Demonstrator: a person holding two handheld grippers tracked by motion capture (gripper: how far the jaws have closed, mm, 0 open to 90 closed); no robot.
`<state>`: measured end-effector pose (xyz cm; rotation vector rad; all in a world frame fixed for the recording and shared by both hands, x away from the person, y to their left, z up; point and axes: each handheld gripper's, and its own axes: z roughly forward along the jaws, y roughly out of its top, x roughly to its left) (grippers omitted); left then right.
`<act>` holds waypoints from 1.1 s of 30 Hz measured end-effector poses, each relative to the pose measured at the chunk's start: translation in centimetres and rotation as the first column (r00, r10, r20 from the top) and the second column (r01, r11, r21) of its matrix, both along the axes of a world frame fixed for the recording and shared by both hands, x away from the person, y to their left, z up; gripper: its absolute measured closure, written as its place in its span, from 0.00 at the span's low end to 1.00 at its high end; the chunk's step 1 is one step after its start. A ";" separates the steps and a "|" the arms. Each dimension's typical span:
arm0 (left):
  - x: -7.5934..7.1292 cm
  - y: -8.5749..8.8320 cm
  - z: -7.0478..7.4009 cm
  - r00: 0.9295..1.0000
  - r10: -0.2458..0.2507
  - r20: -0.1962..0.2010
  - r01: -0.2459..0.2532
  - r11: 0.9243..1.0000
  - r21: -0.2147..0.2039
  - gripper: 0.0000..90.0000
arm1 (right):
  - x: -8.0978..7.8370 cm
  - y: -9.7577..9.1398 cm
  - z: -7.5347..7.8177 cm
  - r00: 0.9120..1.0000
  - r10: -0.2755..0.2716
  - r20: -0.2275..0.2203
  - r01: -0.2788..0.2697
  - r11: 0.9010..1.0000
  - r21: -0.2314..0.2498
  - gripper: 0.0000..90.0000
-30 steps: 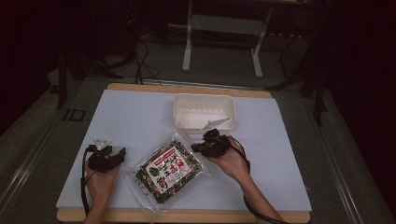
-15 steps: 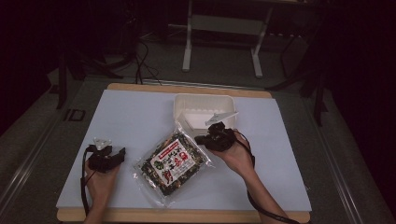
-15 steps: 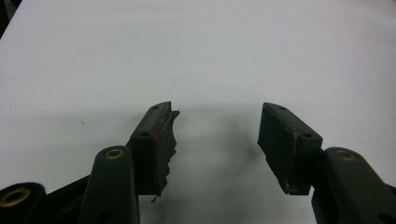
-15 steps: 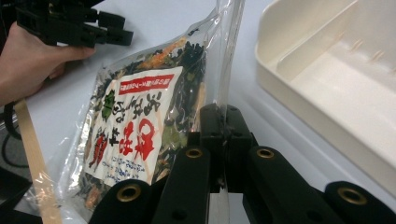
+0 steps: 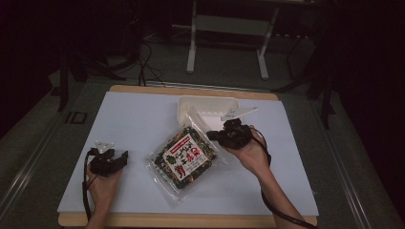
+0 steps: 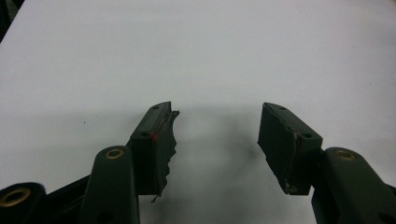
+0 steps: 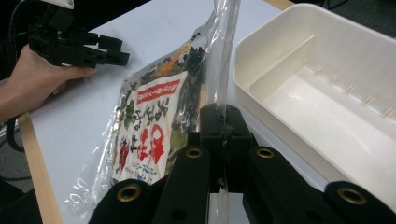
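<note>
Clear plastic film is forming the flat sealed packet of dark dried greens with a red-and-white label (image 5: 186,156), which is lying near the middle of the white table cover (image 5: 143,119); its far right edge is being pinched and raised. The right gripper (image 7: 223,140) is closing its jaws tight on that transparent edge seal. The left gripper (image 5: 125,156) is resting low on the cover at the near left, jaws spread wide and holding nothing, apart from the packet.

Judgement on handling: the packet is looking light, limp and slippery, so it is likely sagging from any single hold. The contents appear brittle and could be crushed by a squeeze across the body. The flat seal margin is the sound place to grip; a second hold on the opposite margin would be steadying it.

Beyond the packet, the white rectangular plastic tray with an inner divider (image 5: 188,107) is sitting empty, close to the raised edge. Its near wall is standing in the way of a low slide, so the packet would need lifting over the rim. Farther off, dim floor and a pale metal stand (image 5: 193,45) are lying clear of the work.
</note>
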<state>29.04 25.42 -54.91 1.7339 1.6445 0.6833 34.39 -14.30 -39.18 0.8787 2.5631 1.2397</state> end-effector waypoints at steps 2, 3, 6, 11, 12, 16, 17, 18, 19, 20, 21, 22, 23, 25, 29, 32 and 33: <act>0.0 0.0 0.0 1.000 0.001 0.000 -0.001 1.000 0.000 0.51 | 0.0 -0.2 0.3 1.000 -0.004 0.007 0.004 1.000 -0.002 1.00; 0.0 0.0 0.0 1.000 0.001 0.000 -0.001 1.000 0.001 0.50 | 0.0 -0.3 0.5 1.000 -0.006 0.011 0.006 1.000 -0.003 1.00; 0.0 0.0 0.0 1.000 0.003 0.001 -0.003 1.000 -0.001 0.51 | 0.0 -0.7 1.0 1.000 -0.012 0.029 0.012 1.000 -0.006 1.00; 0.0 0.0 0.0 1.000 0.003 0.002 -0.003 1.000 -0.001 0.51 | 0.1 -1.4 1.6 0.999 -0.020 0.041 0.020 1.000 -0.005 1.00; 0.0 0.0 0.0 1.000 0.003 0.001 -0.003 1.000 -0.001 0.51 | 0.1 -1.5 1.7 0.999 -0.023 0.043 0.023 1.000 0.000 1.00; 0.0 0.0 0.0 1.000 0.003 0.001 -0.003 1.000 -0.003 0.50 | 0.2 -1.9 2.1 0.999 -0.030 0.045 0.030 1.000 0.004 1.00; 0.0 0.0 0.0 1.000 0.004 0.002 -0.004 1.000 -0.003 0.50 | 0.2 -2.2 2.4 0.998 -0.029 0.051 0.028 1.000 0.010 1.00; 0.0 0.0 0.0 1.000 0.003 0.001 -0.003 1.000 -0.003 0.51 | 0.1 -2.3 2.5 0.998 -0.028 0.053 0.028 1.000 0.011 1.00; 0.0 0.0 0.0 1.000 0.003 0.002 -0.003 1.000 -0.003 0.51 | 0.1 -2.4 2.6 0.998 -0.028 0.057 0.027 1.000 0.013 1.00; 0.0 0.0 0.0 1.000 0.003 0.002 -0.003 1.000 -0.003 0.51 | 0.1 -2.5 2.7 0.998 -0.025 0.063 0.024 1.000 0.014 1.00; 0.0 0.0 0.0 1.000 0.003 0.002 -0.003 1.000 -0.002 0.51 | 0.0 -2.6 2.8 0.998 -0.024 0.064 0.023 1.000 0.016 1.00; 0.0 0.0 0.0 1.000 0.003 0.002 -0.003 1.000 -0.001 0.51 | 0.0 -2.7 2.9 0.998 -0.026 0.065 0.025 1.000 0.019 1.00; 0.0 0.0 0.0 1.000 0.002 0.002 -0.002 1.000 0.000 0.51 | 0.0 -2.8 3.0 0.997 -0.025 0.068 0.024 1.000 0.021 1.00; 0.0 0.0 0.0 1.000 0.002 0.002 -0.002 1.000 0.000 0.50 | -0.1 -3.1 3.3 0.997 -0.026 0.070 0.025 0.999 0.023 1.00; 0.0 0.0 0.0 1.000 0.003 0.002 -0.003 1.000 0.000 0.51 | -0.1 -3.6 3.7 0.997 -0.029 0.072 0.027 0.999 0.034 1.00; 0.0 0.0 0.0 1.000 0.004 0.002 -0.004 1.000 -0.001 0.51 | -0.1 -3.8 4.0 0.997 -0.031 0.077 0.029 0.999 0.036 1.00; 0.0 0.0 0.0 1.000 0.004 0.003 -0.004 1.000 -0.002 0.50 | -0.1 -4.0 4.1 0.996 -0.033 0.078 0.030 0.999 0.036 1.00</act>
